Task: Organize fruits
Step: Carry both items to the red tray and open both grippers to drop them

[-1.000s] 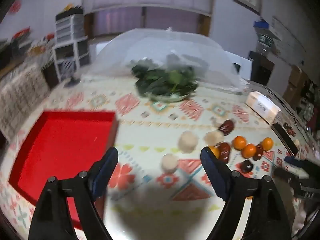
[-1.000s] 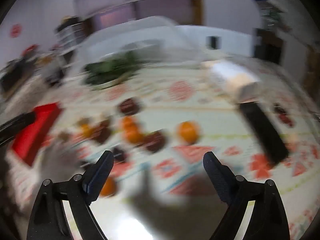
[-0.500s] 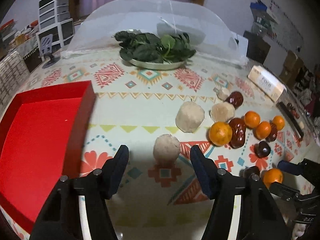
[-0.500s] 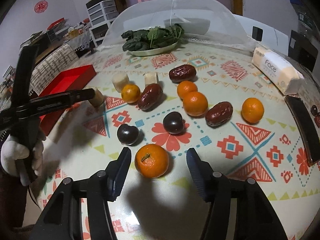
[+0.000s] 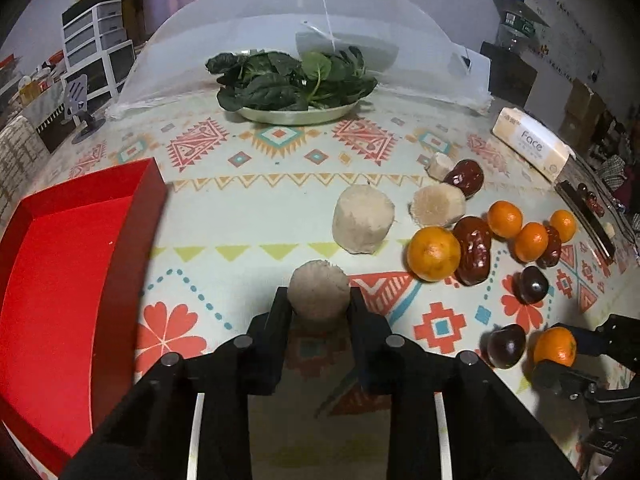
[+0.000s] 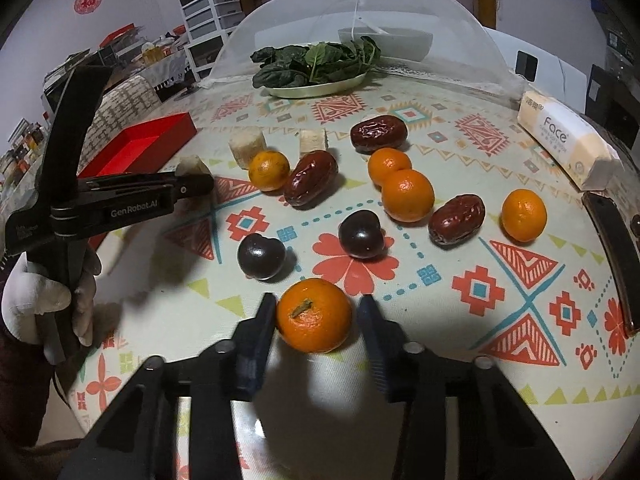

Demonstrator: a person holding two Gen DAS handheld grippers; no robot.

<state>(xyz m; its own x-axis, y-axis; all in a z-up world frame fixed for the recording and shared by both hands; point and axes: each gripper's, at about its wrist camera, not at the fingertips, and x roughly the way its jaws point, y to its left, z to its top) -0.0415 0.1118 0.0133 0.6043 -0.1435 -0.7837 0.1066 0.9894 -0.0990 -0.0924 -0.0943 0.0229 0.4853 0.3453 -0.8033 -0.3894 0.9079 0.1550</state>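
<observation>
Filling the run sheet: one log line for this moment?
left gripper: shut on beige chunk | right gripper: closing around tangerine | red tray: empty

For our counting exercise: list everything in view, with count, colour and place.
tangerines: five, orange, right side
red dates: three, dark red, among tangerines
dark fruits: two, purple-black, front right
pale chunks: four, beige, centre
tray: one, red, left edge
plate of greens: one, green, far side
mesh cover: one, white, behind plate
tissue pack: one, cream, far right
left hand-held gripper: black, shut on a pale chunk
right hand-held gripper: black, jaws closing around a tangerine
glove: one, white, holding left hand-held gripper
</observation>
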